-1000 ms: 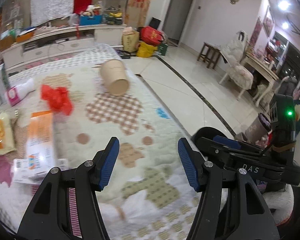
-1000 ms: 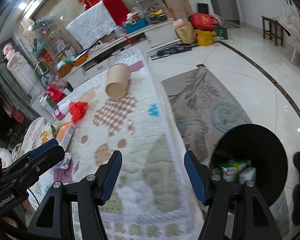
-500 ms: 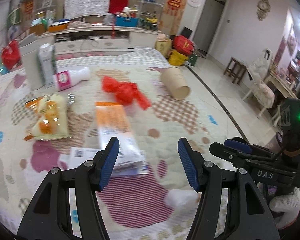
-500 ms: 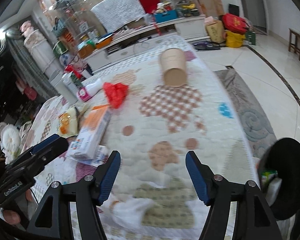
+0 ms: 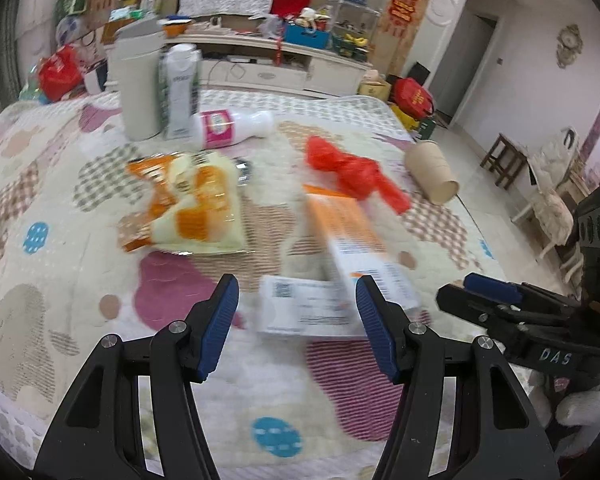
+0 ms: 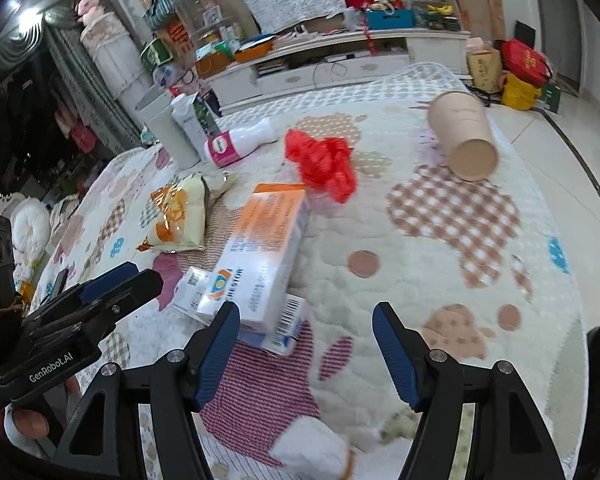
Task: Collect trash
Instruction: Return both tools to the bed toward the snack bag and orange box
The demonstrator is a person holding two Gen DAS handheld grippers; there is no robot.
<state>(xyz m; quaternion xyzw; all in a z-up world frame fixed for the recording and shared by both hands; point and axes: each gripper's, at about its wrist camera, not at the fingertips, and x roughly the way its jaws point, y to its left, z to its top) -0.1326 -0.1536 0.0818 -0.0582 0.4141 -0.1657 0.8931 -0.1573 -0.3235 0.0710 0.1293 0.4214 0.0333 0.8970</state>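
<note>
While both grippers hover with fingers spread and nothing between them, the trash lies scattered over the quilted bed (image 5: 60,216).

The left gripper (image 5: 296,324) points at a flat white leaflet (image 5: 304,308) tucked under the near end of an orange-and-white box (image 6: 264,256), and the right gripper (image 6: 306,350) hangs just right of that same box. Beyond the box a crumpled red plastic bag (image 6: 324,164) touches its far end; a yellow-and-orange snack bag (image 5: 196,208) lies to the left, apart from it. A white bottle with a pink label (image 5: 228,126) lies on its side beside an upright carton (image 5: 178,92) and a pale upright cylinder (image 5: 138,84). A brown cardboard tube (image 6: 462,136) lies tipped over near the bed's right edge, and a crumpled white scrap (image 6: 312,452) sits close beneath the right gripper.
</note>
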